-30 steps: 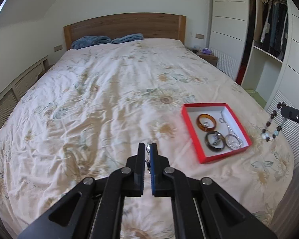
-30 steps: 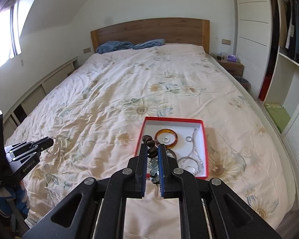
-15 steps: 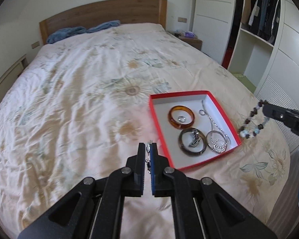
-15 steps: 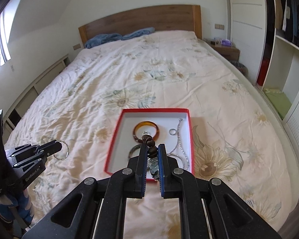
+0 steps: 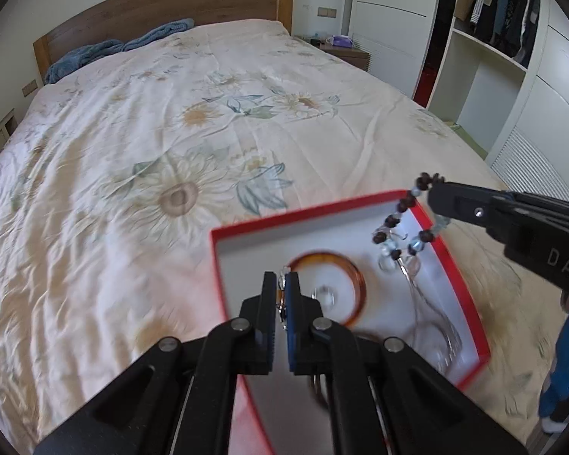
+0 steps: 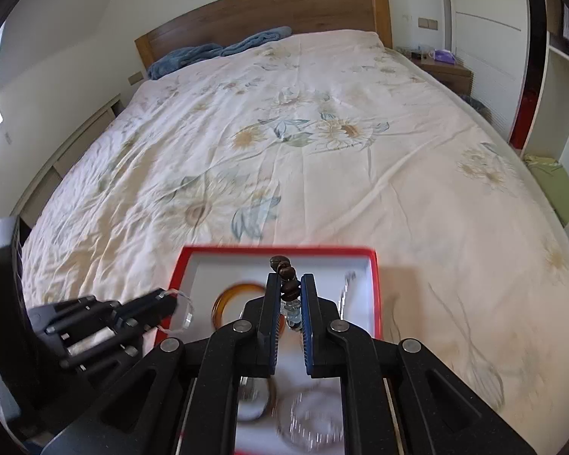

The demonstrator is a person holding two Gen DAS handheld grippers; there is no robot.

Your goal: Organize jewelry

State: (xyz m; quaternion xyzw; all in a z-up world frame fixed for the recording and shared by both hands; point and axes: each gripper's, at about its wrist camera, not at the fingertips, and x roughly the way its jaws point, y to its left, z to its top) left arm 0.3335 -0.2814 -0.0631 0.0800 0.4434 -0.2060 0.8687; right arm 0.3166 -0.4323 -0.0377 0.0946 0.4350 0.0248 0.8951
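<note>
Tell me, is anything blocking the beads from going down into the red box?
No lid covers the box. The beads hang from the right gripper over its far corner. Under them lies a chain; the amber bangle sits beside.

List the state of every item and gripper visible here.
Left gripper: shut on a thin silver bangle.
Right gripper: shut on a beaded bracelet, dangling over the box.
Red box: open, on the bed.
Amber bangle: lying flat inside the box.
</note>
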